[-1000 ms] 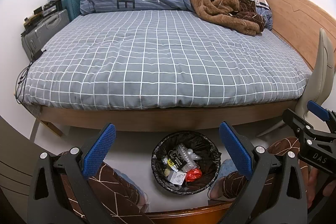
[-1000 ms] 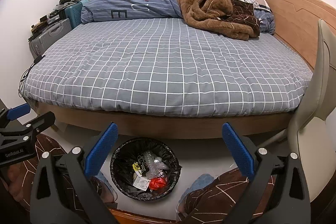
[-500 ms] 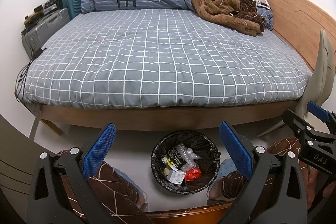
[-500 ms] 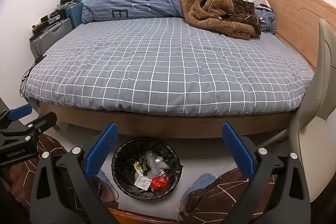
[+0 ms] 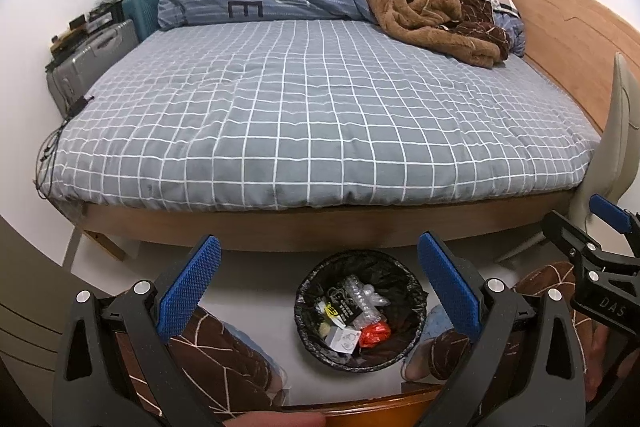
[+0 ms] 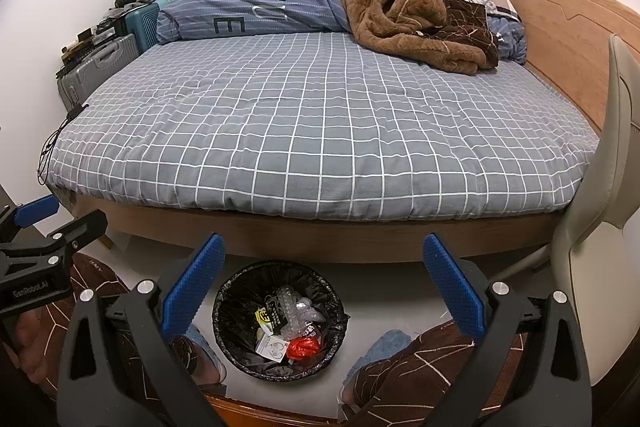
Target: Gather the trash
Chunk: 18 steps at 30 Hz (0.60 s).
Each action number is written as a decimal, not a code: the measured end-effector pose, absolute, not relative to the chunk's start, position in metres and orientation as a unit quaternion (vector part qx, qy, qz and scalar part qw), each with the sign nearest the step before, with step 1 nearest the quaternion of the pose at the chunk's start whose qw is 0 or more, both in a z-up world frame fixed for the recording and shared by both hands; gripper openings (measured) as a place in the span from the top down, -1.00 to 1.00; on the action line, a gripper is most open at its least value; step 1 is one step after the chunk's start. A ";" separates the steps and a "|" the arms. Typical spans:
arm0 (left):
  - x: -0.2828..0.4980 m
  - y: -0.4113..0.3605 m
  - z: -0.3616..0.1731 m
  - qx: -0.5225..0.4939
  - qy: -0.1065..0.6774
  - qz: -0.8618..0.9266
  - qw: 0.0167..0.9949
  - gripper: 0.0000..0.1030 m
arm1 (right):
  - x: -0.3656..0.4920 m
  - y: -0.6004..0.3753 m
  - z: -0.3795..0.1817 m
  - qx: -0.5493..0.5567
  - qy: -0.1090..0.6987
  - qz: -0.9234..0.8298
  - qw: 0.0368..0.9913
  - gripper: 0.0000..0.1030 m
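Observation:
A round bin with a black liner [image 5: 360, 263] stands on the floor at the bed's foot. It holds trash: clear plastic wrap, a black and yellow packet, white paper and a red wrapper [image 5: 374, 331]. The bin also shows in the right wrist view [image 6: 240, 291], with the red wrapper [image 6: 303, 347] inside. My left gripper [image 5: 318, 285] is open and empty, held above and in front of the bin. My right gripper [image 6: 322, 285] is open and empty, above the bin's right side. Each gripper shows at the edge of the other's view.
A bed with a grey checked sheet [image 5: 320, 115] fills the room ahead, with a blue duvet and a brown blanket [image 5: 432, 3] at its far end. Suitcases [image 5: 92, 59] stand at the left wall. A beige chair [image 6: 600, 219] stands at right. The person's legs and slippers flank the bin.
Both views have shifted slightly, with the bin sitting a little lower and the bed a little nearer. Both grippers stay open and empty.

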<state>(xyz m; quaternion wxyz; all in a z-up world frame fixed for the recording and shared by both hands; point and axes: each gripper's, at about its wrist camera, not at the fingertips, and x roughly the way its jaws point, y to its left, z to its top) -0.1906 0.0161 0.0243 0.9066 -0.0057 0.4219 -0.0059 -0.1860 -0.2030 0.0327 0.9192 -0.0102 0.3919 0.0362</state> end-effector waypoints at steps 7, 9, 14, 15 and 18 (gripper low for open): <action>-0.190 0.016 0.023 -0.011 0.424 -0.007 0.905 -0.89 | -0.187 -0.201 0.031 -0.010 0.393 0.039 0.918 -0.85; -0.190 0.016 0.022 -0.010 0.426 -0.007 0.905 -0.89 | -0.187 -0.201 0.030 -0.011 0.393 0.039 0.918 -0.85; -0.189 0.015 0.020 -0.002 0.429 -0.009 0.903 -0.89 | -0.188 -0.199 0.029 -0.008 0.394 0.039 0.918 -0.85; -0.189 0.015 0.020 -0.003 0.429 -0.009 0.903 -0.89 | -0.188 -0.200 0.030 -0.008 0.394 0.039 0.918 -0.85; -0.190 0.015 0.021 -0.007 0.428 -0.010 0.904 -0.89 | -0.187 -0.201 0.029 -0.007 0.394 0.039 0.918 -0.85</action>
